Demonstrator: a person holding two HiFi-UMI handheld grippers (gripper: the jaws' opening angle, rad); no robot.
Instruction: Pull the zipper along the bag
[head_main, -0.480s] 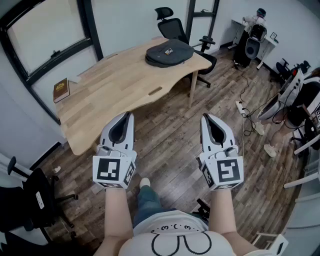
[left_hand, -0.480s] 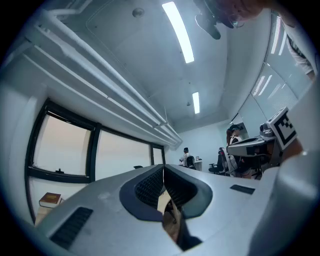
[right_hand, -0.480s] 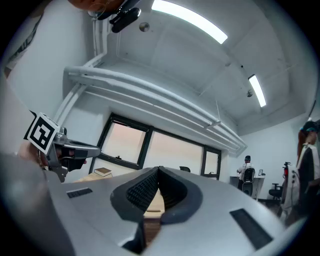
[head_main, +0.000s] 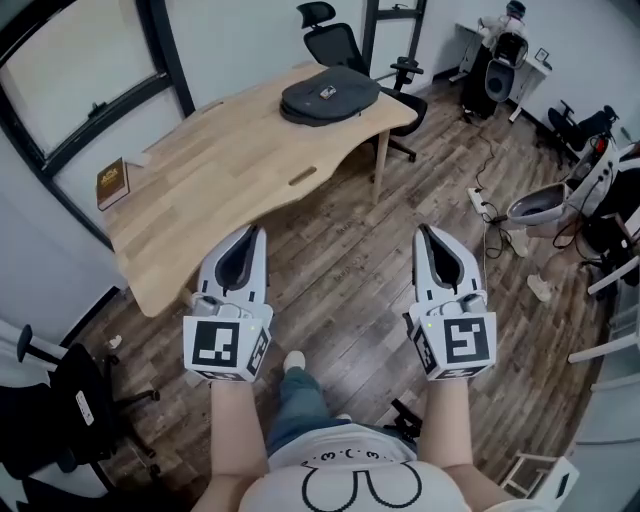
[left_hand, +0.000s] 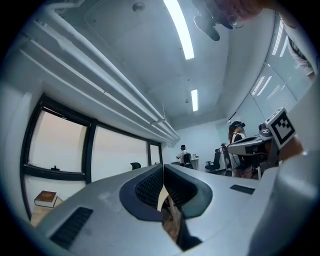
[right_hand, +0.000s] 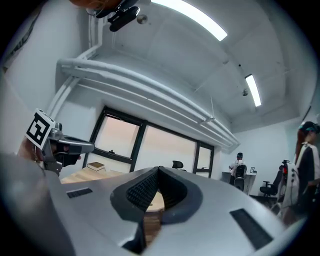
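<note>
A dark grey bag (head_main: 328, 96) lies flat at the far end of a light wooden table (head_main: 220, 180), well ahead of both grippers. My left gripper (head_main: 257, 230) and right gripper (head_main: 425, 232) are held side by side over the wooden floor, short of the table's near edge. Both point forward. The left gripper (left_hand: 163, 171) is shut with nothing between its dark ribbed pads. The right gripper (right_hand: 158, 172) is shut and empty too. Neither gripper view shows the bag, and its zipper is too small to make out.
A brown book (head_main: 112, 183) lies on the table's left end. An office chair (head_main: 335, 42) stands behind the table and another black chair (head_main: 68, 400) at the lower left. Cables and a power strip (head_main: 480, 205) lie on the floor at right, near white equipment (head_main: 555, 200).
The table and bag sit slightly further left in the head view. Both grippers keep much the same places and stay shut.
</note>
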